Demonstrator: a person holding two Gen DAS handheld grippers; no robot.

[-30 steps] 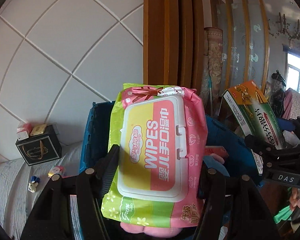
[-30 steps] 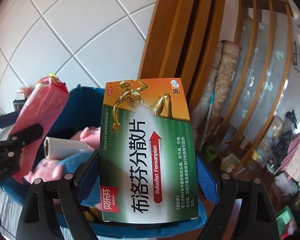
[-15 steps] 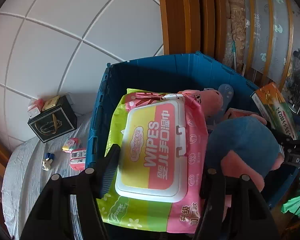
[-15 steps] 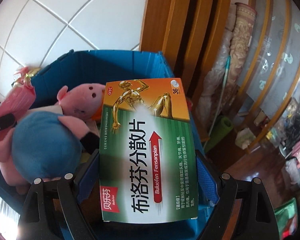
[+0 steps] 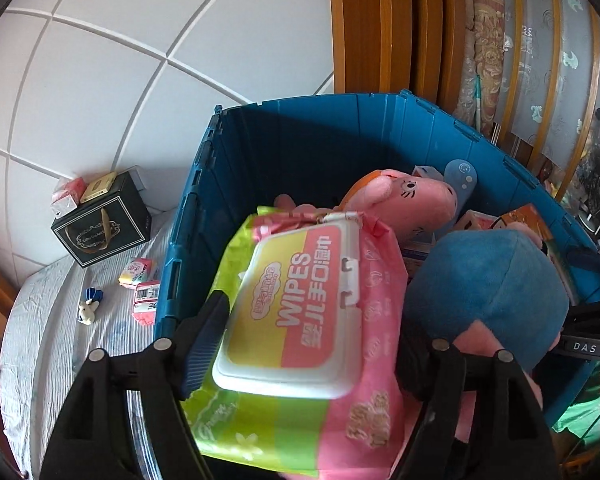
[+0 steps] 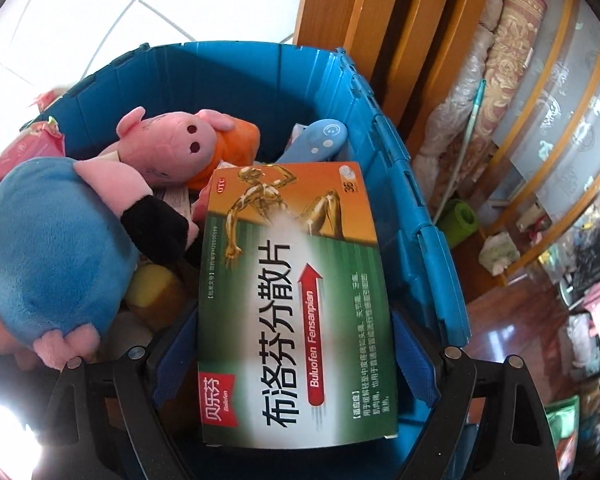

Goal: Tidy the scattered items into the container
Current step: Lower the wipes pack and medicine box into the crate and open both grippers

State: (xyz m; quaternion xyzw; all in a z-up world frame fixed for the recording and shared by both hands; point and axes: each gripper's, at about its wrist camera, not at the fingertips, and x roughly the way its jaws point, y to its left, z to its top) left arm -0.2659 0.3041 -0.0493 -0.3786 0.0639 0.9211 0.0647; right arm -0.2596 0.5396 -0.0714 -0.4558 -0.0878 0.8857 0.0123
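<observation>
On the striped bedding [image 5: 52, 344] at far left sit a black gift box [image 5: 102, 222] and small packets [image 5: 138, 276], outside the blue crate [image 5: 300, 148]. The left gripper [image 5: 300, 344] has just been widening its jaws; the wipes pack [image 5: 300, 312] lies tilted between them over the crate, and whether the pads press it I cannot tell. The blue plush [image 5: 484, 296] lies just right. The right gripper [image 6: 296, 344] pinches the ibuprofen box [image 6: 296, 292] over the crate, beside a pink pig plush [image 6: 172, 140].
</observation>
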